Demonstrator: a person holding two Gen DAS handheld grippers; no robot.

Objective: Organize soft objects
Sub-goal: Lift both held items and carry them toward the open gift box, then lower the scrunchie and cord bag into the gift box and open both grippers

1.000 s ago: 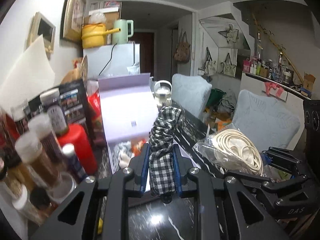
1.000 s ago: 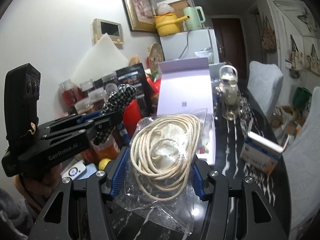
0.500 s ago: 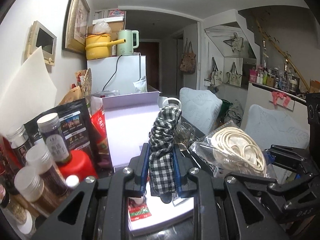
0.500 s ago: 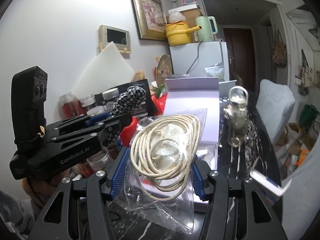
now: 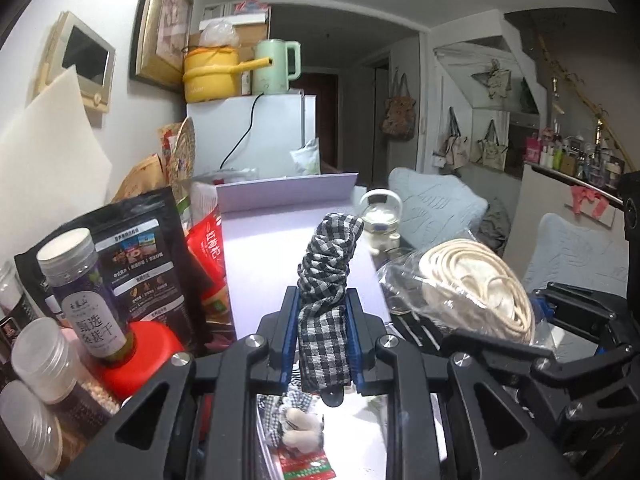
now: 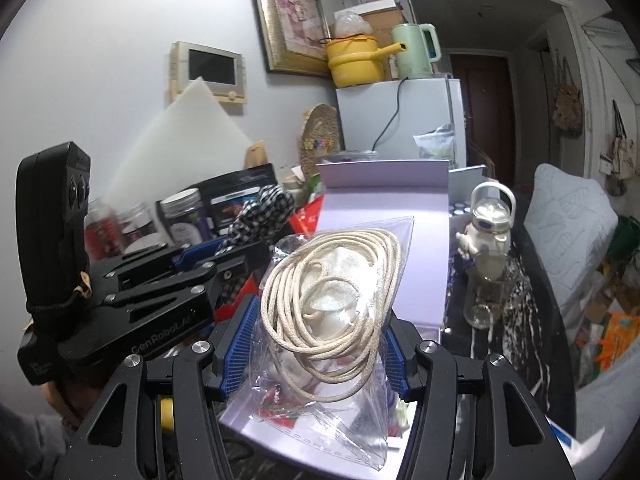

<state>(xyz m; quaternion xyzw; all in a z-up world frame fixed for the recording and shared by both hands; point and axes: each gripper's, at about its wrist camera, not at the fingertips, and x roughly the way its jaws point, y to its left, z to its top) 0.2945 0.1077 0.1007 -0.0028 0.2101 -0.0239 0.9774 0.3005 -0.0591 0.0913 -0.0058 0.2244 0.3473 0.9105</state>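
My left gripper point(image 5: 322, 334) is clamped tight on the black-and-white checked fabric scrunchie point(image 5: 326, 280), which stands up past the fingertips. It's soft and light; a mid-band pinch suits it. My right gripper point(image 6: 316, 344), part open, squeezes the clear plastic bag of coiled cream cord point(image 6: 332, 300). The film looks slippery, so grip through the coil. The open lilac cardboard box point(image 6: 404, 248) lies just beyond both.

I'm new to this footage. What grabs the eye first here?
Front and centre, the left gripper clamps a checked fabric scrunchie upright. Beside it, the right gripper holds a clear bag of coiled cream rope. Both hang over an open lilac box.
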